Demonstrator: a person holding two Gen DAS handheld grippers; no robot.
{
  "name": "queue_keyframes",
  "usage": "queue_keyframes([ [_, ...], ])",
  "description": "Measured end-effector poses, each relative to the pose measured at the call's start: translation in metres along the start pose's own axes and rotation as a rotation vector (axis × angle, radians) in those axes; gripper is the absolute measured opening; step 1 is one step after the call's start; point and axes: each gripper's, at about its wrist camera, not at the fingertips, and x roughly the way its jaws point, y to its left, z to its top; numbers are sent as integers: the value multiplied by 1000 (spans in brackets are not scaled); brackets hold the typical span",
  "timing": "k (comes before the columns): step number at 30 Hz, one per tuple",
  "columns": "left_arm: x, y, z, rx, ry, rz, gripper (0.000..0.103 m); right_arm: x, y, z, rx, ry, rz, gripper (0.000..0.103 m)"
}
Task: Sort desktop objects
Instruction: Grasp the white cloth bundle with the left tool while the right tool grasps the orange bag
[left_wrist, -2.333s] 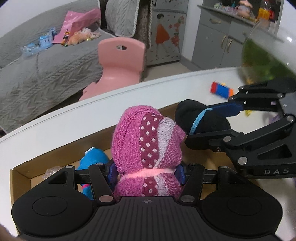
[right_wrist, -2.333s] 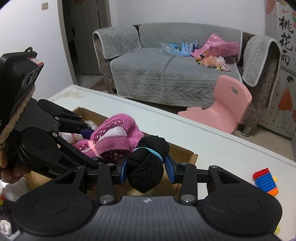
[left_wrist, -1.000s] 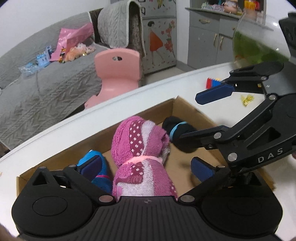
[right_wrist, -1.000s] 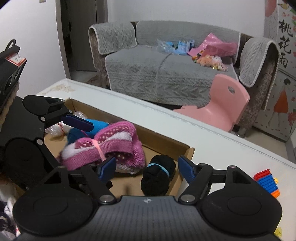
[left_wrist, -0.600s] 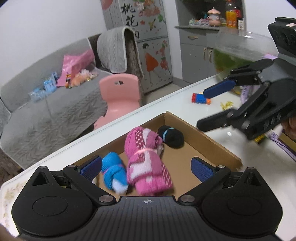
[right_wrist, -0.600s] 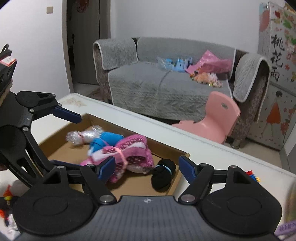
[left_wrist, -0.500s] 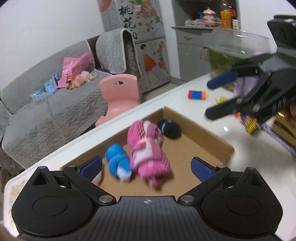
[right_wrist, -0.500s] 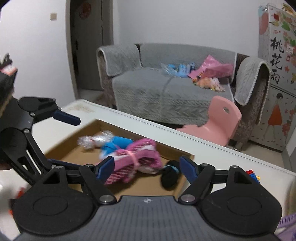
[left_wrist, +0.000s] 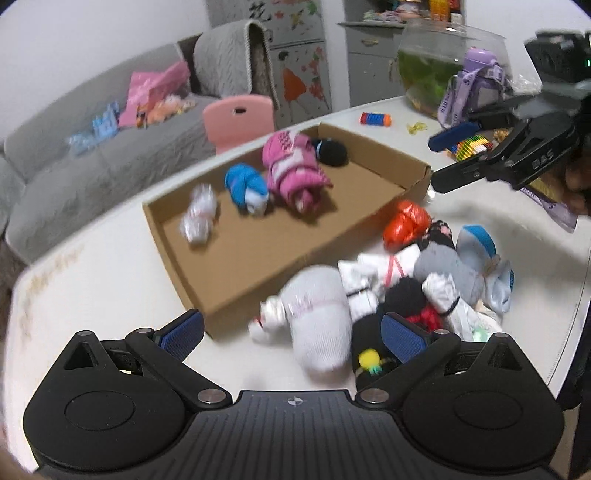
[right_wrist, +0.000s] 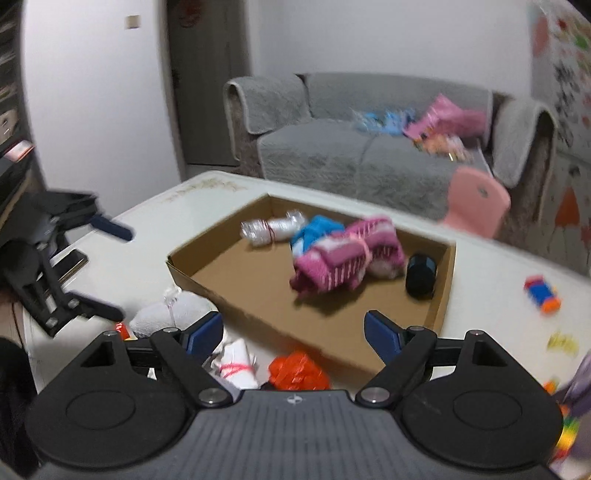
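Observation:
A cardboard box (left_wrist: 177, 258) (right_wrist: 447, 280) on the white table holds a pink dotted roll (left_wrist: 295, 171) (right_wrist: 347, 254), a black roll (left_wrist: 332, 151) (right_wrist: 421, 275), a blue roll (left_wrist: 245, 186) and a silvery white one (left_wrist: 197, 218). In front of the box lies a pile of rolled socks (left_wrist: 436, 266), with an orange bundle (left_wrist: 406, 221) (right_wrist: 299, 371). My left gripper (left_wrist: 291, 336) (right_wrist: 114, 269) is open above a white sock roll (left_wrist: 317, 314), not touching it. My right gripper (right_wrist: 293, 332) (left_wrist: 447, 158) hangs over the box's near corner, its jaws opening with nothing between them.
A fish bowl (left_wrist: 436, 70) and a purple bottle (left_wrist: 476, 85) stand at the table's far right. A red and blue toy (left_wrist: 375, 119) (right_wrist: 543, 293) lies beyond the box. A pink chair (right_wrist: 476, 199) and a grey sofa (right_wrist: 351, 155) stand behind the table.
Both grippers have drawn back from the box, leaving the pink roll and the black roll inside it. The sock pile has come into view. The right jaws have widened.

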Motion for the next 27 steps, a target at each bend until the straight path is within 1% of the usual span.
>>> queue_keyframes([
  [3, 1, 3, -9, -49, -3, -24, 103, 11, 0, -10, 56, 7, -27, 81],
  [8, 13, 14, -9, -153, 9, -68, 103, 22, 2, -26, 119, 4, -54, 81],
  [13, 25, 22, -8, -202, 21, -69, 103, 28, 0, -40, 181, 6, -66, 81],
  [16, 36, 27, -7, -244, 38, -92, 103, 34, 1, -44, 196, 18, -75, 81],
  [22, 57, 43, -7, -379, 87, -141, 103, 44, 3, -44, 197, 42, -78, 81],
  [27, 64, 45, -7, -398, 106, -140, 103, 51, 4, -43, 191, 58, -79, 81],
])
